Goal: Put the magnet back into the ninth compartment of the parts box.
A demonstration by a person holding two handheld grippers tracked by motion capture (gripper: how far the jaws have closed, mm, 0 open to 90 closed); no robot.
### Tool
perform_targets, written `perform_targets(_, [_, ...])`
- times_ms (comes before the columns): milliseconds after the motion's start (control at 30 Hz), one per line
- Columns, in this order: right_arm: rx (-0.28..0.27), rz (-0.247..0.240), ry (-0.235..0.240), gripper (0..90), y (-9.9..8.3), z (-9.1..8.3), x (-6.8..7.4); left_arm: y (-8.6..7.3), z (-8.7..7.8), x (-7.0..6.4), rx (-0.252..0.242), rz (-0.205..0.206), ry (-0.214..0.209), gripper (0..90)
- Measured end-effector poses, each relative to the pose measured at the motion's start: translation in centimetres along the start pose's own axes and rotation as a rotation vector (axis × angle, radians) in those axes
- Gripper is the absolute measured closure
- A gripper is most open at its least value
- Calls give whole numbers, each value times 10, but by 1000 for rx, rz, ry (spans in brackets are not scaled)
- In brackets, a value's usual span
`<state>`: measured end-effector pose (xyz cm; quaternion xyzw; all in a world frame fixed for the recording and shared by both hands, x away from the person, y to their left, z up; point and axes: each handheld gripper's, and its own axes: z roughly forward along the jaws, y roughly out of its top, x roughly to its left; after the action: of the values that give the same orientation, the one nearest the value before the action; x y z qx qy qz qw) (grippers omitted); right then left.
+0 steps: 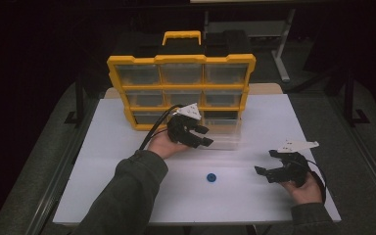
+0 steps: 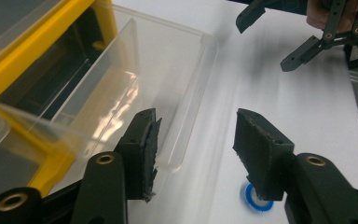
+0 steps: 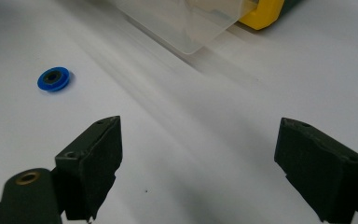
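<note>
Blue ring [image 1: 211,177] lay flat on white worktop [image 1: 254,200], between both grippers, well apart from pulled-out clear drawer [image 2: 168,79] of yellow organizer [image 1: 181,88]. We judged ring light, stiff, thin, likely slippery; best pinched across outer edge from above. Left gripper [image 2: 196,144] stood spread, holding nothing, one jaw just beside drawer's front wall; contact we could not tell. Right gripper [image 3: 198,168] stood spread wide, empty, above bare worktop, ring off to its side.
</note>
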<state>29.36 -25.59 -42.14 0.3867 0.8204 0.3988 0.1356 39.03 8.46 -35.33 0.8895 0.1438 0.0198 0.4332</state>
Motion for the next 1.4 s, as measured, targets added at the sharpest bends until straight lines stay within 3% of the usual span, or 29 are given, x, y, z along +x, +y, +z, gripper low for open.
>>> perform_targets(333, [9, -6, 2, 140, -1, 1, -1, -17, -20, -3, -24, -27, 40, 432])
perform_targets(467, [14, -9, 6, 140, 0, 3, -1, -25, -28, -3, -30, -15, 57, 418])
perform_targets(1067, [32, -15, 4, 140, -2, 6, -1, -70, -50, -9, -69, -104, 71, 398])
perform_targets(1167, [31, -13, 6, 140, -3, 6, -1, -76, -53, -11, -62, -90, 84, 402])
perform_targets(1400, [29, -8, 7, 140, -3, 6, -2, -87, -63, -16, -67, -99, 106, 382])
